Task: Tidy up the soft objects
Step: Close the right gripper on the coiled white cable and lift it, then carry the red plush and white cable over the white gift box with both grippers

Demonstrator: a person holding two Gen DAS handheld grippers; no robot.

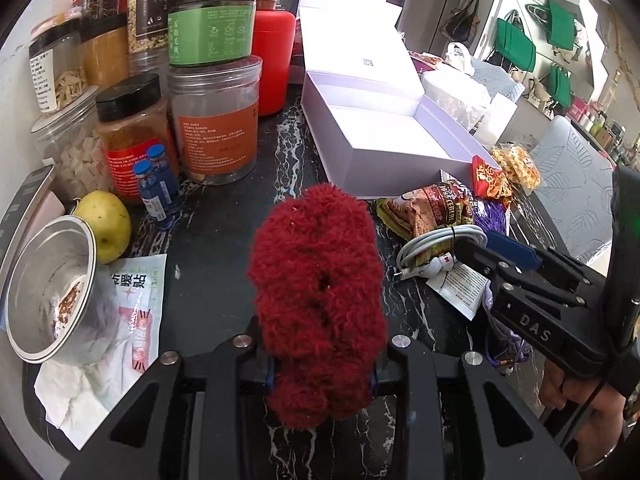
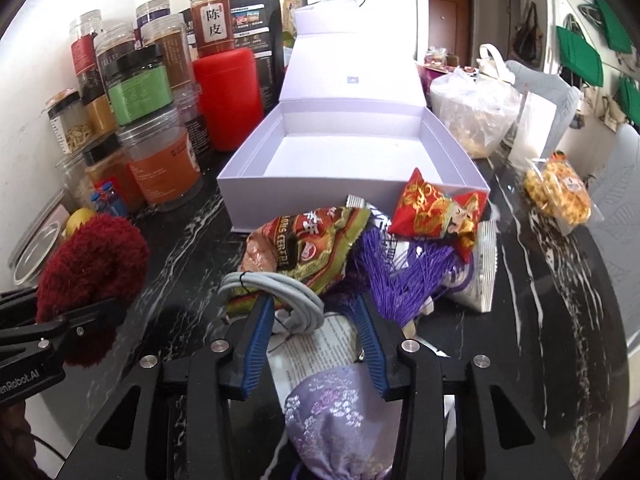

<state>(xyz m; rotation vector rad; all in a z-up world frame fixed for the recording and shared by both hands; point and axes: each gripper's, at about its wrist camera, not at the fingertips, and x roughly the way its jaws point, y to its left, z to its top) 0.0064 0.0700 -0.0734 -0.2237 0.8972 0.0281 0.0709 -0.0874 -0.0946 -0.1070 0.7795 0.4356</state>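
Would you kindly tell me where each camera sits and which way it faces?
Left wrist: on the left gripper, facing down at the red fluffy item it clamps; right gripper and a hand show.
Right wrist: on the right gripper, over a lilac pouch; left gripper shows.
Shared: white box, jars, snack packet.

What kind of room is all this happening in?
Probably a home kitchen or dining area: food jars stand stacked along the wall on a dark marble counter, snack packets lie about, and shopping bags hang behind.
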